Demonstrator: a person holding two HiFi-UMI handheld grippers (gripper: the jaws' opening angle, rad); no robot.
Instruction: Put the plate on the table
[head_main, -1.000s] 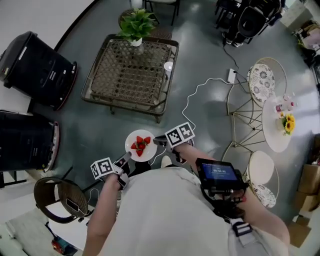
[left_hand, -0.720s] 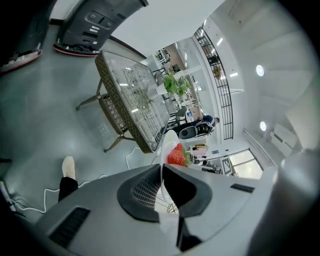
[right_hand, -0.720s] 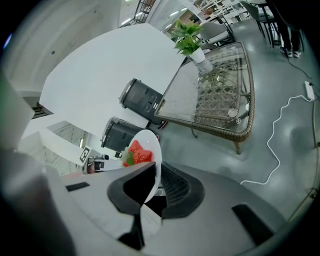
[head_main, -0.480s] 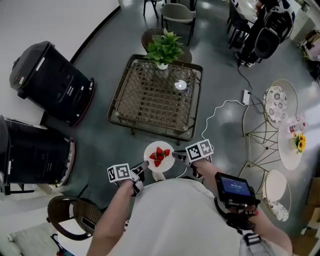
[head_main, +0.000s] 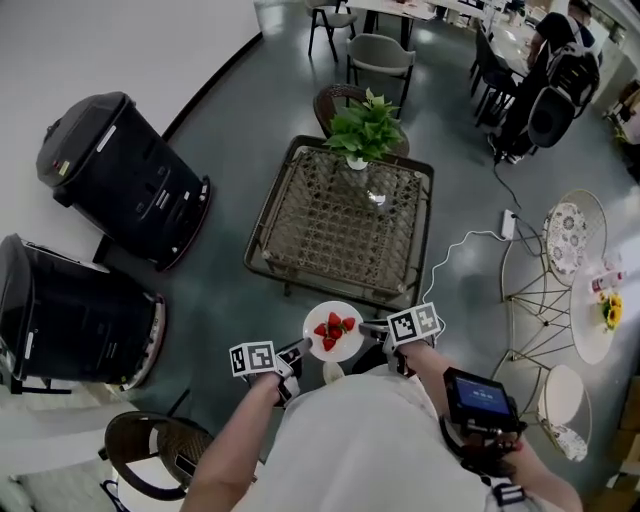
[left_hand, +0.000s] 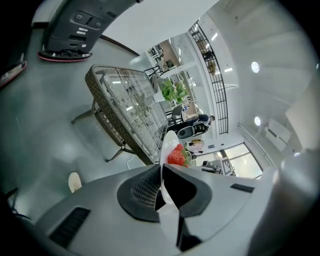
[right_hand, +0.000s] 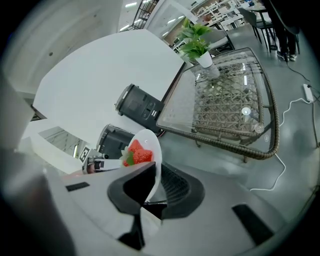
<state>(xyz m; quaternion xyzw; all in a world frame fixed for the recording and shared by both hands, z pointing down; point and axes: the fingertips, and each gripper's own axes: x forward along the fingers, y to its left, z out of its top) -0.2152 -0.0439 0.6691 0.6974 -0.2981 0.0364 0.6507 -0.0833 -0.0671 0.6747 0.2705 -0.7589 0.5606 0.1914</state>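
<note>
2 edges of plate (head_main: 324, 348) clamped: left gripper (head_main: 302, 347), right gripper (head_main: 367, 325).

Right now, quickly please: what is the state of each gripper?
The left gripper: closed on the rim of the plate with strawberries.
The right gripper: closed on the opposite rim of the same plate.

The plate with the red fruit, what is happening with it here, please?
A person holds the plate of strawberries in the air with two grippers. The left gripper is shut on its rim on one side, the right gripper on the opposite side. The plate hangs over the floor, just short of the table, which bears a plant. It is not yet set down.
</note>
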